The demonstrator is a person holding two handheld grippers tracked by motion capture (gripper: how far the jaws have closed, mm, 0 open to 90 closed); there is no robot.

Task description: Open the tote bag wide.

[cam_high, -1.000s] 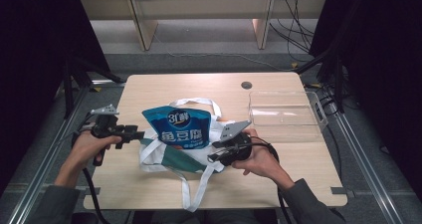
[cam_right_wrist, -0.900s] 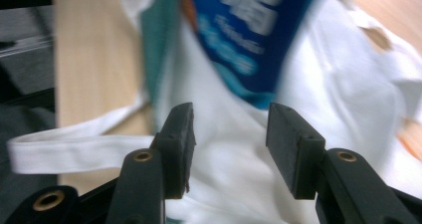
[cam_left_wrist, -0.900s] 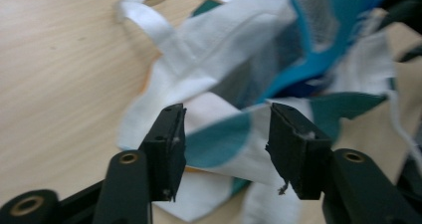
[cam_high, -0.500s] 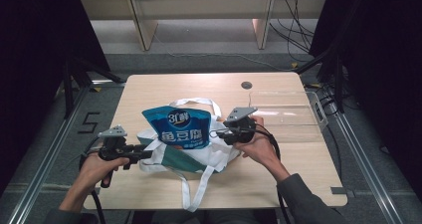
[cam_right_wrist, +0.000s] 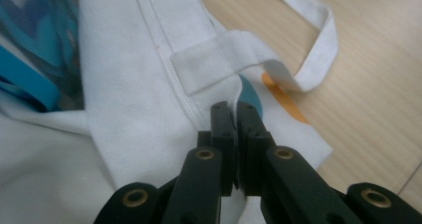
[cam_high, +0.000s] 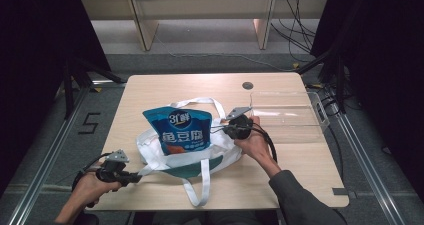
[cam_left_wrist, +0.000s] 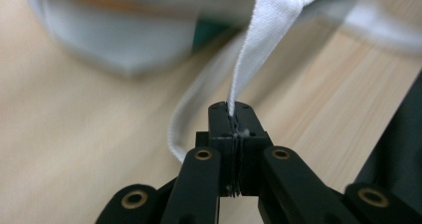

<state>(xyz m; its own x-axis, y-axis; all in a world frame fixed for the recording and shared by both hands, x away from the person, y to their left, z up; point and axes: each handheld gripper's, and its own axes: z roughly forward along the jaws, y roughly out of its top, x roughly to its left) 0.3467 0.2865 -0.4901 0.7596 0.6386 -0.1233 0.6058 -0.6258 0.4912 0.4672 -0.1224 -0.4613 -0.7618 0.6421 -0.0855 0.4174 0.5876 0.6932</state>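
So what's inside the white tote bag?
A blue snack pouch sticks out of the white tote bag, its printed upper part showing. Its lower end is covered by the cloth, so anything else inside cannot be seen.

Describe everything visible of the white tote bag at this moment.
The white tote bag is soft woven cloth with a teal print and long flat straps, lying slumped on the wooden table. A blue snack pouch sticks out of its mouth. The left gripper is shut on one strap; the right gripper pinches the bag's rim.

overhead forward-down, tool views close (shared bag (cam_high: pixel 187 150))
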